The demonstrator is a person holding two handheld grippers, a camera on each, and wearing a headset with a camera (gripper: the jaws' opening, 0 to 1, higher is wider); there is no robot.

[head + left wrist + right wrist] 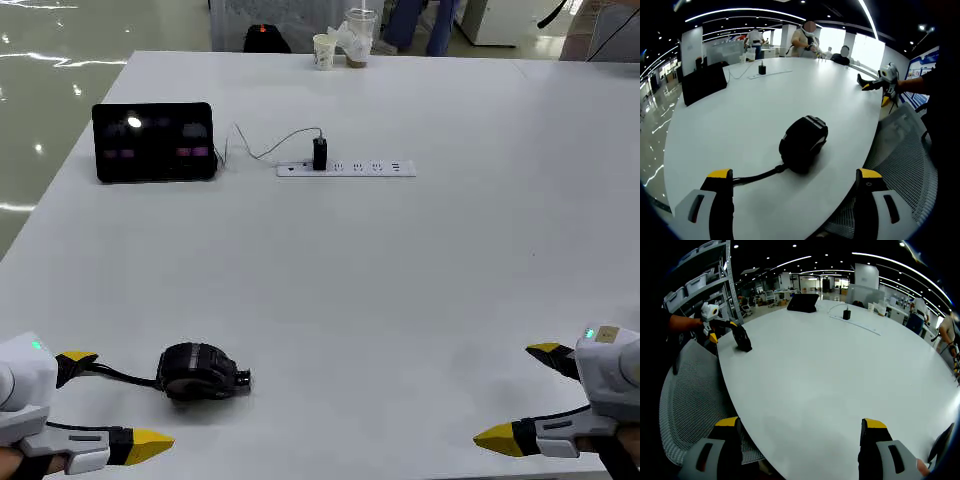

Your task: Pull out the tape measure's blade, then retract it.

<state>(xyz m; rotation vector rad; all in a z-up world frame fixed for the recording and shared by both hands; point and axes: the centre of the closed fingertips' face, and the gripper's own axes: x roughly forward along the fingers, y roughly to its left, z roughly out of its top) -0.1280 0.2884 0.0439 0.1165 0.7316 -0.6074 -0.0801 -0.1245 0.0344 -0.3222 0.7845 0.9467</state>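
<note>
A black tape measure (200,372) lies on the white table (380,270) near its front left edge, its blade not pulled out. Its black strap (120,375) trails left to the far jaw tip of my left gripper (115,400). That gripper is open, with the tape measure (804,142) just ahead of its yellow-tipped jaws and the strap (757,176) running toward the left jaw. My left gripper (794,176) touches nothing else. My right gripper (520,393) is open at the front right, holding nothing, far from the tape measure (743,339).
At the back left a dark tablet (155,141) stands upright. A white power strip (345,168) with a black plug and cable lies beside it. Paper cups (345,45) sit at the far edge. A mesh chair (690,390) is below the table's near edge.
</note>
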